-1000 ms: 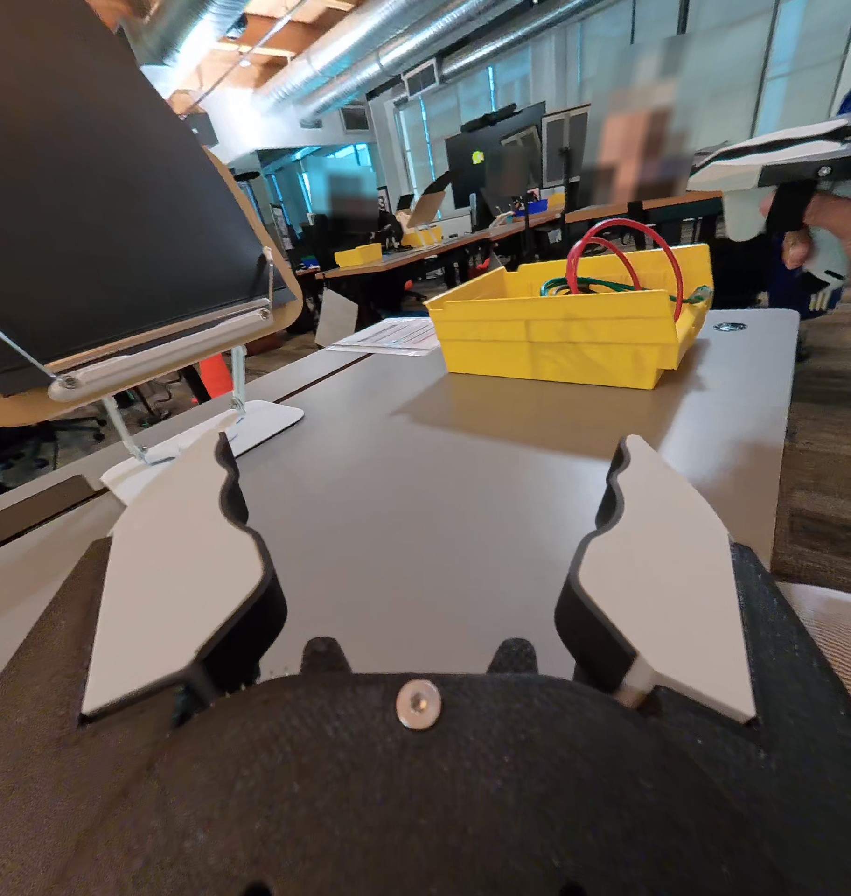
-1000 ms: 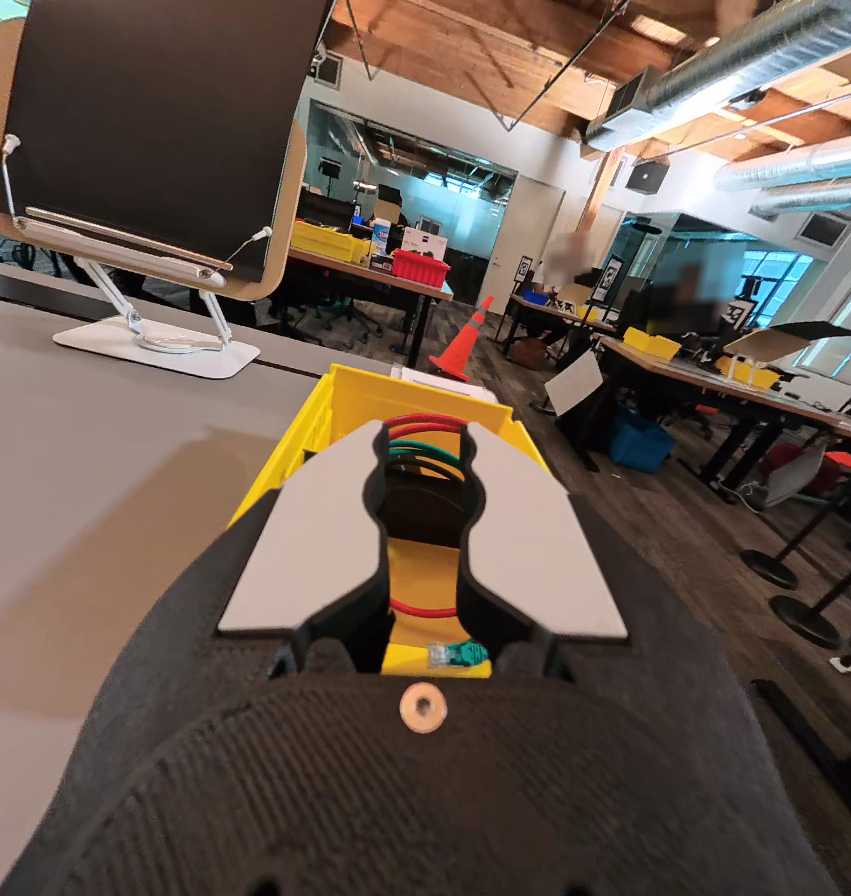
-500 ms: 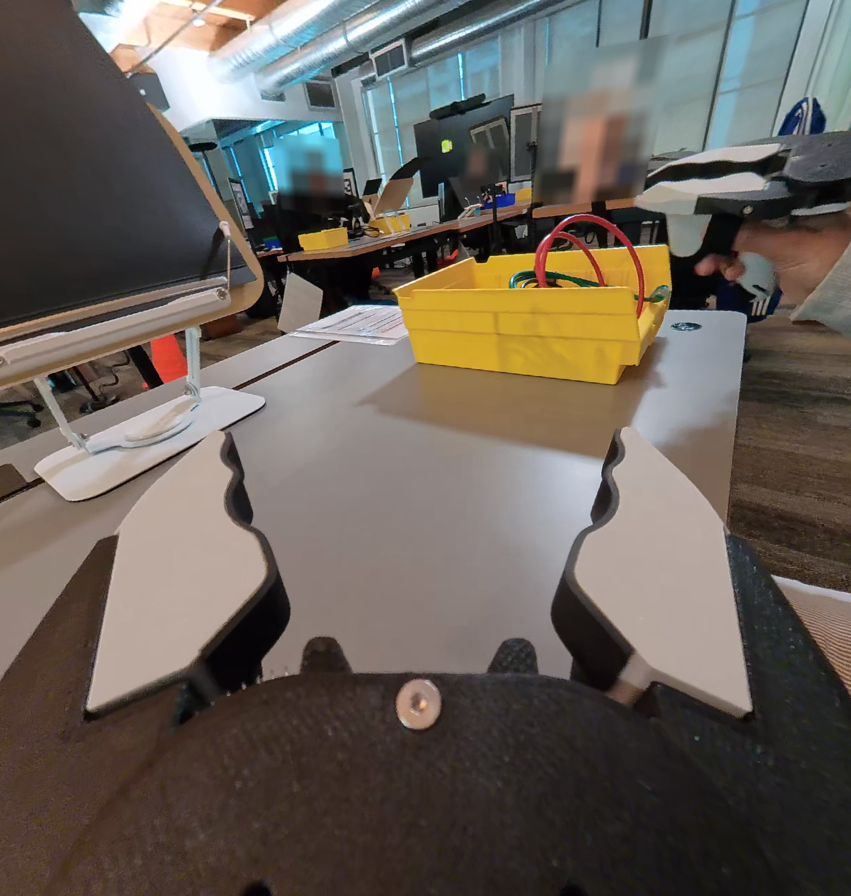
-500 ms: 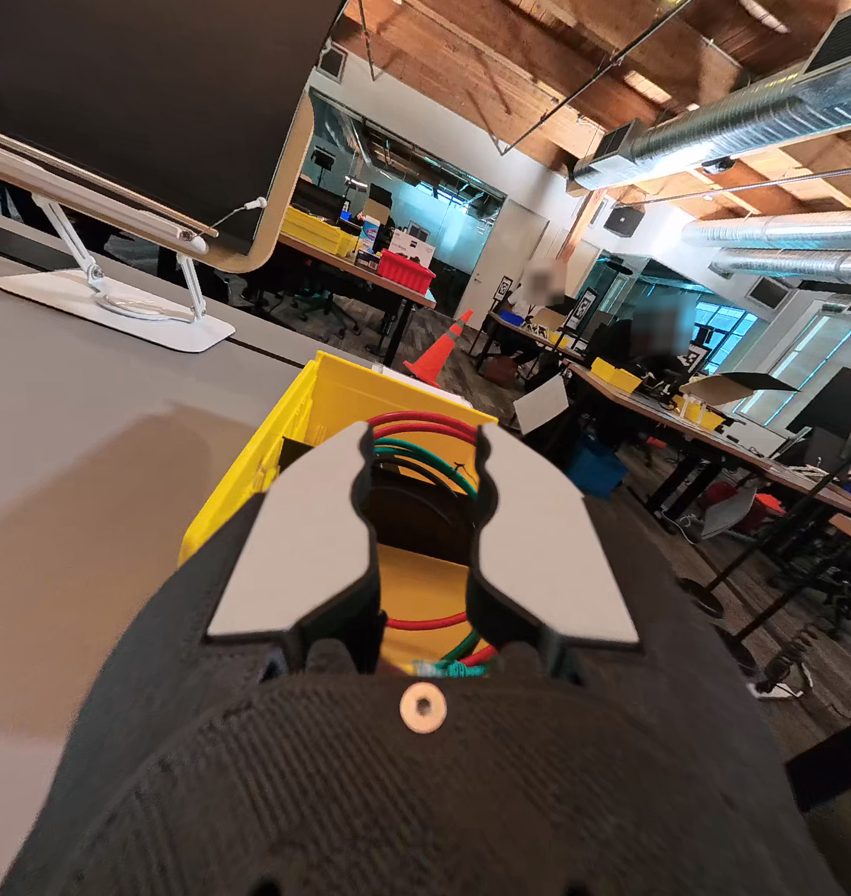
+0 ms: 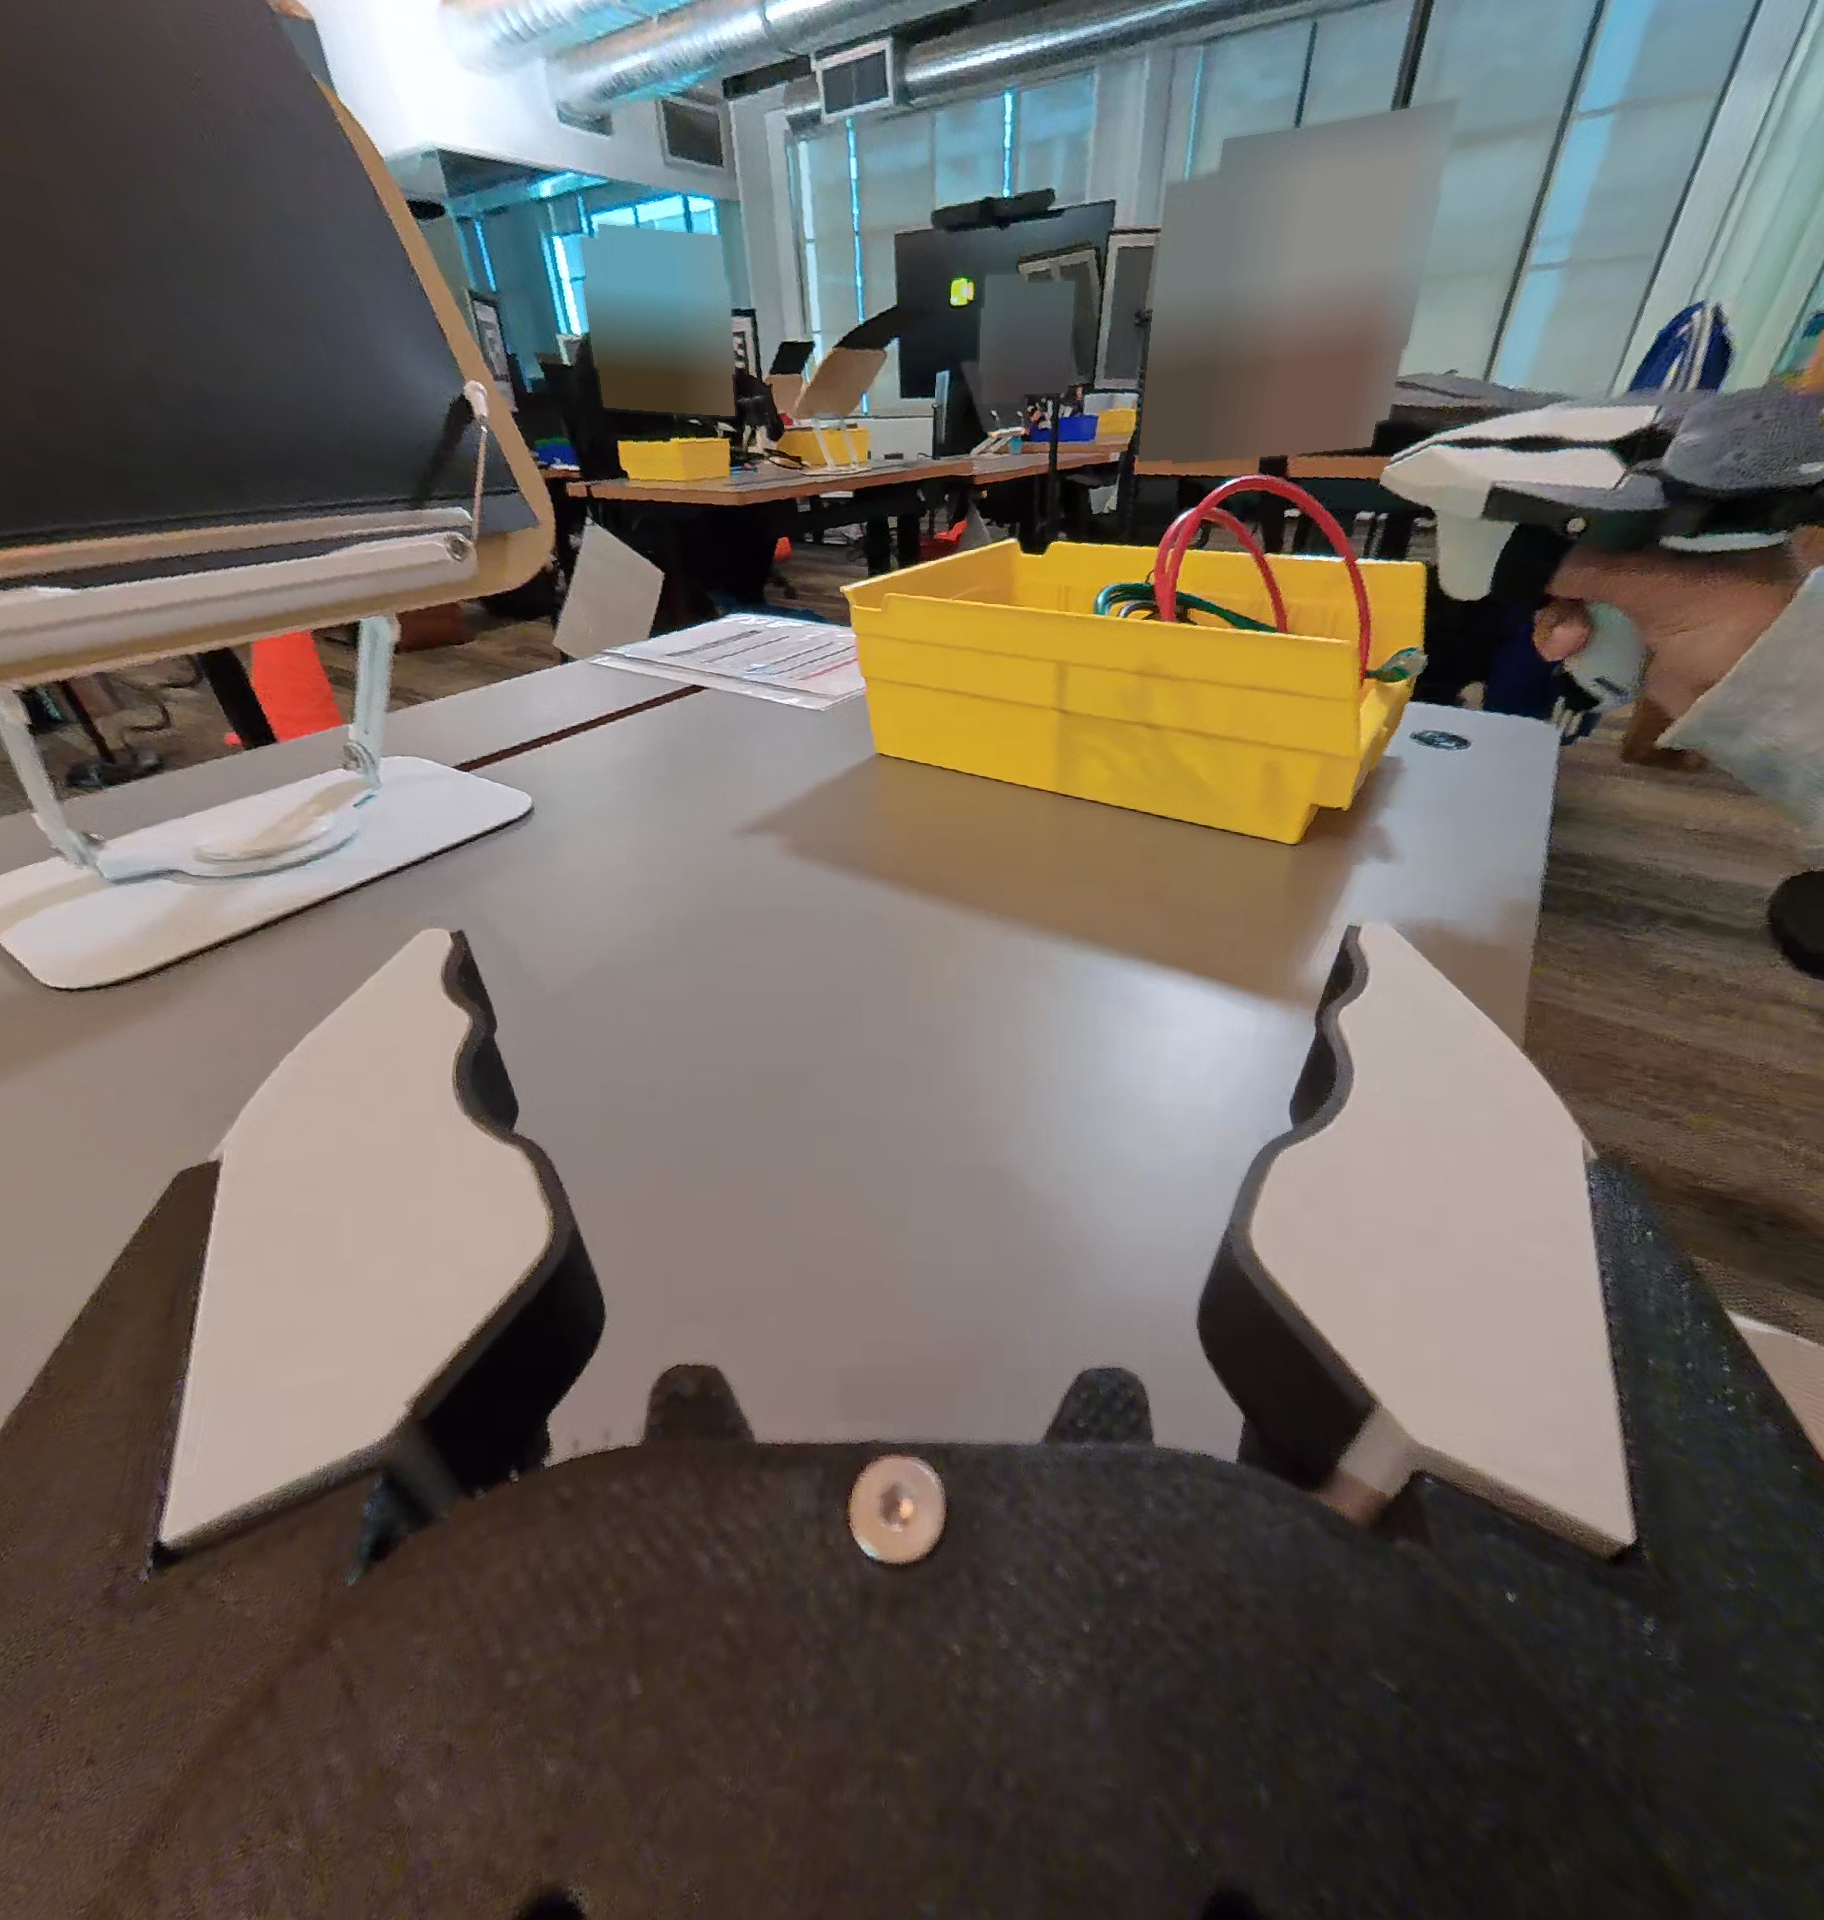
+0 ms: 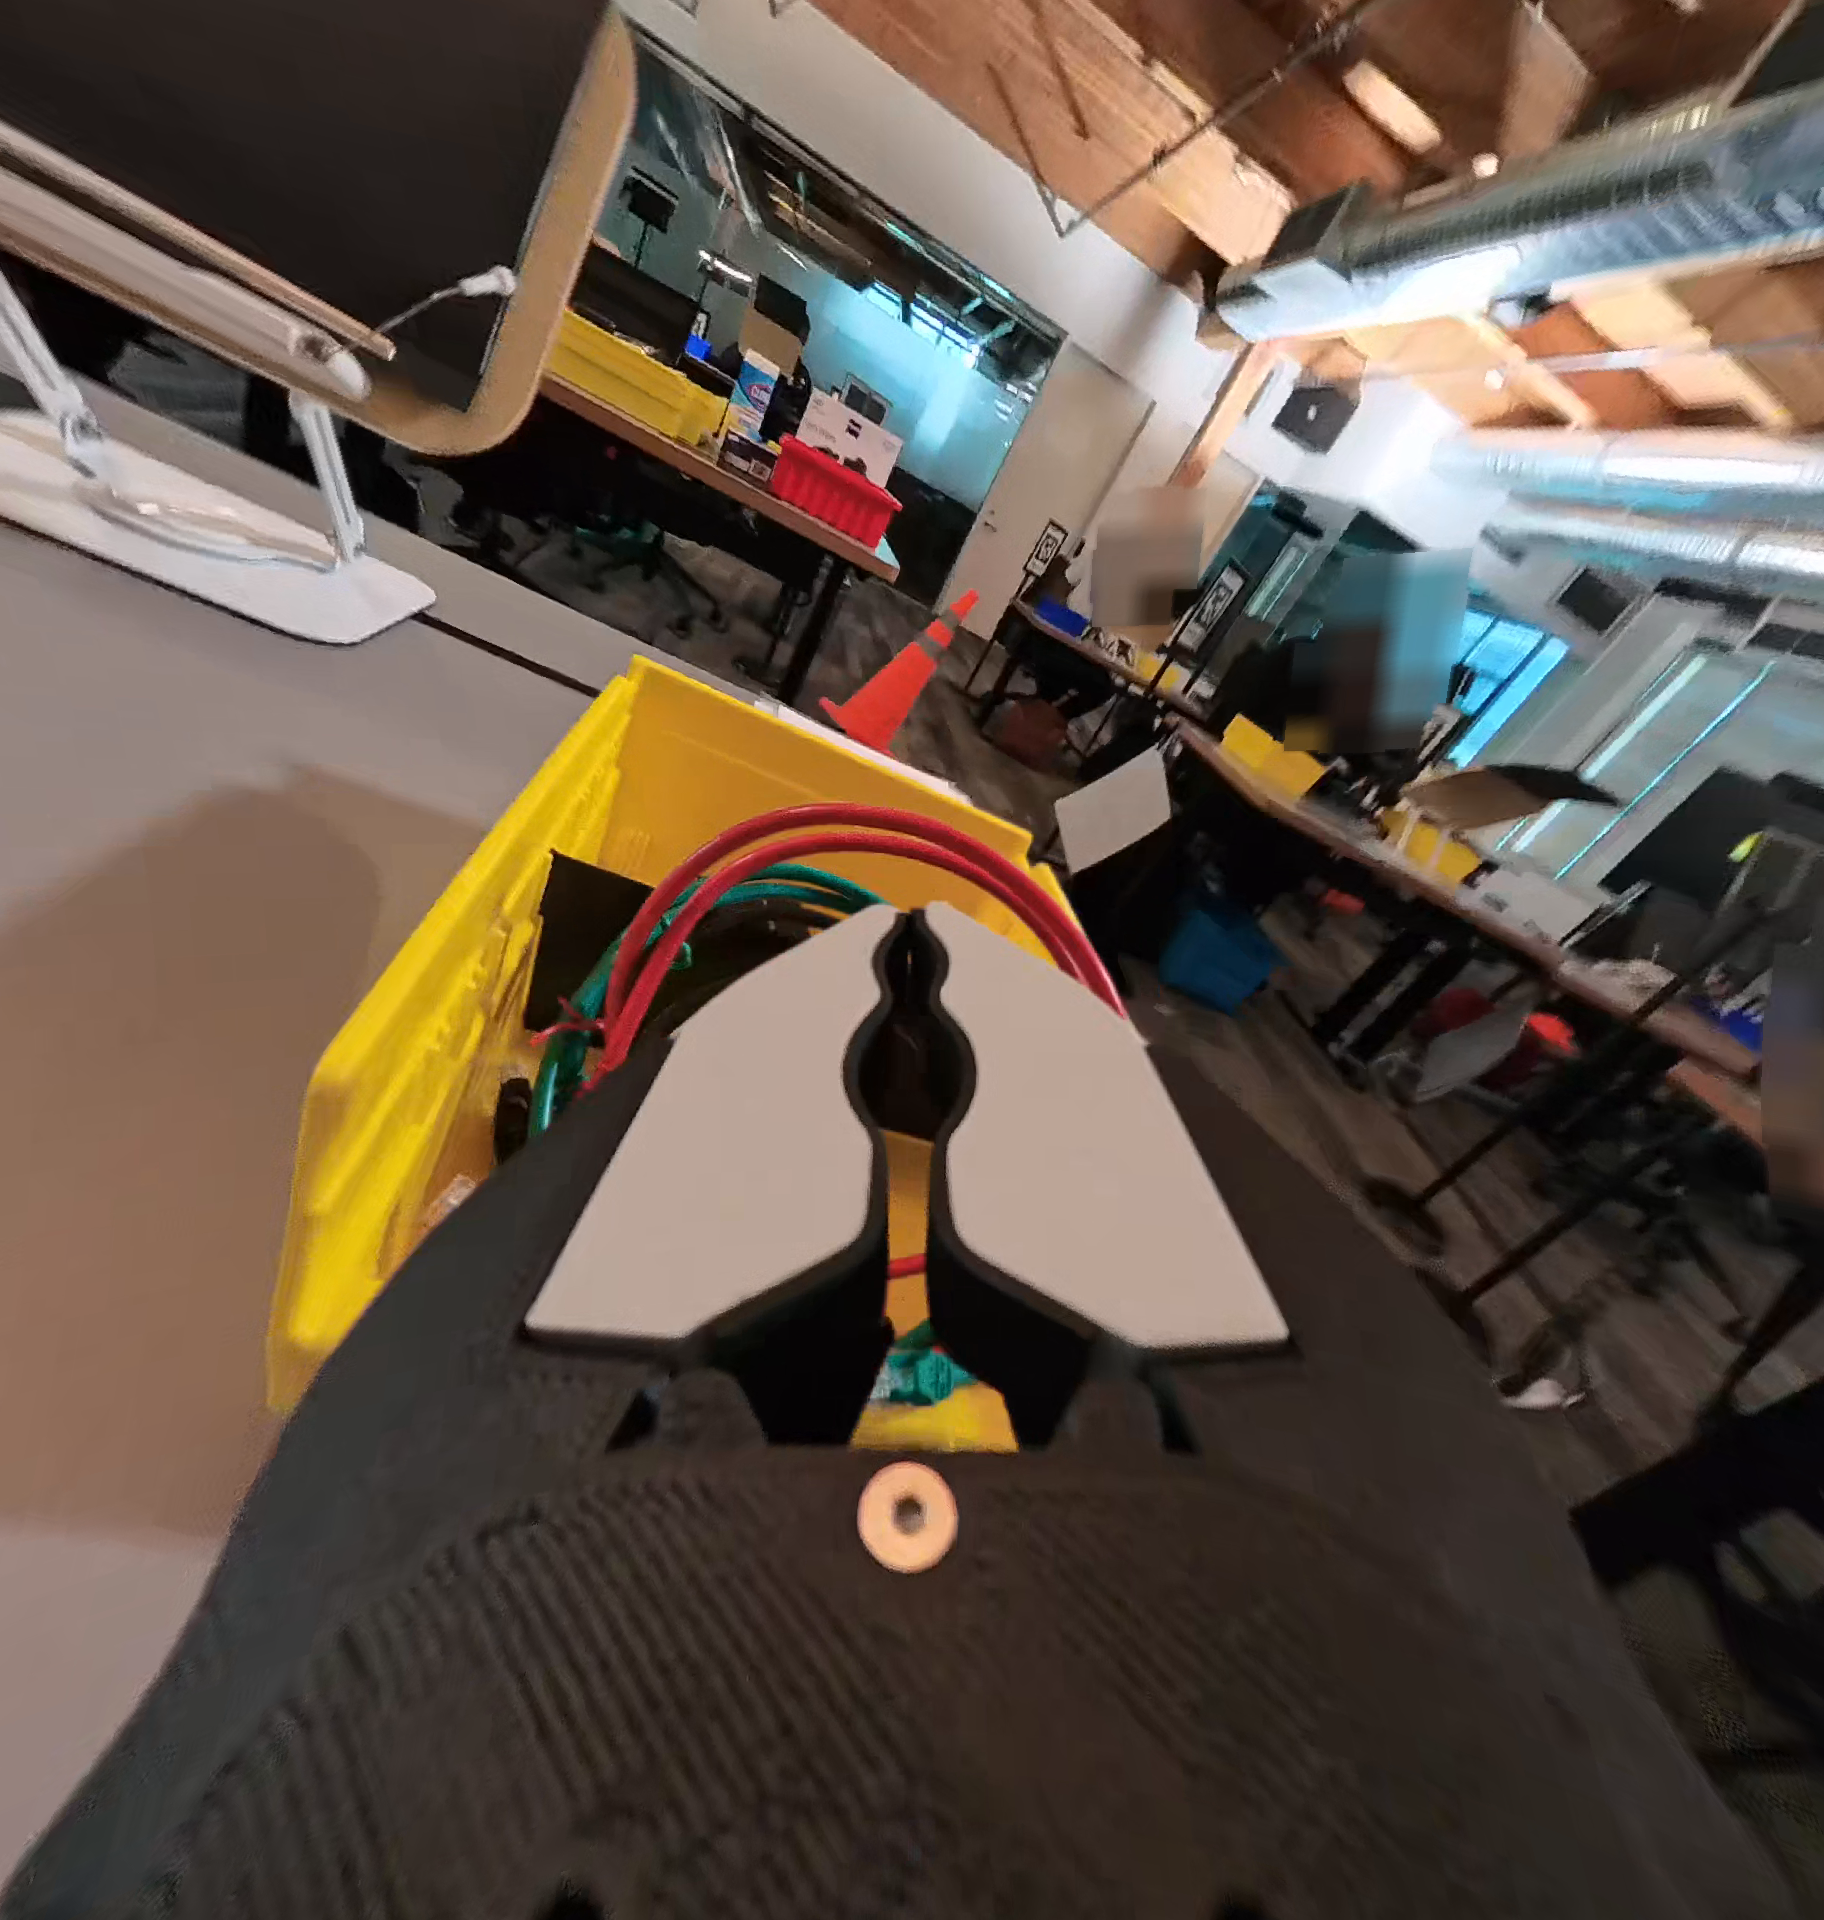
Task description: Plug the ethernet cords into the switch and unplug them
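Fingers of the left gripper (image 5: 903, 1049) are spread wide apart with nothing between them, and they sit low over the bare grey table (image 5: 887, 935). Fingers of the right gripper (image 6: 910, 920) are pressed together at the tips and hold nothing, as far as I can tell; this gripper hangs over the near end of the yellow bin (image 6: 409, 1029). From the left view you can see the right gripper (image 5: 1448, 473) up above the bin (image 5: 1095, 696), held in a hand (image 5: 1656, 613). Red cords (image 6: 835, 842) loop up out of the bin, and green cords (image 6: 783, 883) lie curled under them. One green plug (image 6: 913, 1377) lies at the near end, right under the shut fingers. I see something black (image 6: 586, 894) inside the bin, but I cannot tell if it is the switch. No cord looks plugged into anything. So I think the job is only at the very start. Nearly all of it is left: pick up a cord, find the switch, push each plug in, then pull each one back out. A stand (image 5: 243, 831) with a dark board is on the table to the left, well apart from the bin.
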Available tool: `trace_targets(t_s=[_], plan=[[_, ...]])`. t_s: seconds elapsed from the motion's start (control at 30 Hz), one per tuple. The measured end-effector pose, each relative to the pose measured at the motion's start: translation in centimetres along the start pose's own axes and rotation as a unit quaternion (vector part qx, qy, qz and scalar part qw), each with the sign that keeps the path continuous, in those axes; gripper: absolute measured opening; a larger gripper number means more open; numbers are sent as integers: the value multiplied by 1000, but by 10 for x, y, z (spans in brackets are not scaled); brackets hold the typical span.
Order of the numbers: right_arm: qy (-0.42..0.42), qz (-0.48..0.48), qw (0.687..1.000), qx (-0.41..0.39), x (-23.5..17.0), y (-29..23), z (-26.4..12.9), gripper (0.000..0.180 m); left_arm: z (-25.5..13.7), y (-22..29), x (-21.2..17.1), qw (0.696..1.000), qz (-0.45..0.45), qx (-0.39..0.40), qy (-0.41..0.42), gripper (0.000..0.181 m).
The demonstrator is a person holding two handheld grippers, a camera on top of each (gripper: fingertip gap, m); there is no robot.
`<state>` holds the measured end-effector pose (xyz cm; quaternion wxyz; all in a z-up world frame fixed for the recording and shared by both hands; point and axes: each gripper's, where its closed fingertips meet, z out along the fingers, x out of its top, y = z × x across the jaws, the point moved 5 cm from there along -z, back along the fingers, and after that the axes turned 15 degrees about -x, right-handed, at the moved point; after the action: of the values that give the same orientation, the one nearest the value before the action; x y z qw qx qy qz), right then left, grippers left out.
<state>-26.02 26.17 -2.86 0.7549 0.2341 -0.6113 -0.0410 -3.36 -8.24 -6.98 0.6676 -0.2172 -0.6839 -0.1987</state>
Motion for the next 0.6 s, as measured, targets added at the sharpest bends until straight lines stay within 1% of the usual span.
trace_targets(t_s=[0.1, 0.17, 0.33, 0.47, 0.5, 0.6], plan=[[-28, 86, 996, 14, -5, 16, 2, 0, 2, 3, -2, 999, -29, -25, 4, 147], [-38, 115, 992, 34, -11, 25, 0, 3, 4, 5, -4, 999, -37, -37, -6, 147], [-42, 134, 990, 3, -30, 48, 5, 12, 8, 10, -7, 999, -6, -44, -30, 141], [-37, 159, 986, -22, -36, 61, 10, 13, 10, 15, -9, 998, 1, -56, -39, 137], [-37, 162, 986, -25, -37, 64, 11, 16, 10, 15, -9, 998, 1, -58, -40, 135], [-51, 152, 986, -34, -44, 72, 12, 36, 10, 15, -10, 997, -5, -65, -39, 131]])
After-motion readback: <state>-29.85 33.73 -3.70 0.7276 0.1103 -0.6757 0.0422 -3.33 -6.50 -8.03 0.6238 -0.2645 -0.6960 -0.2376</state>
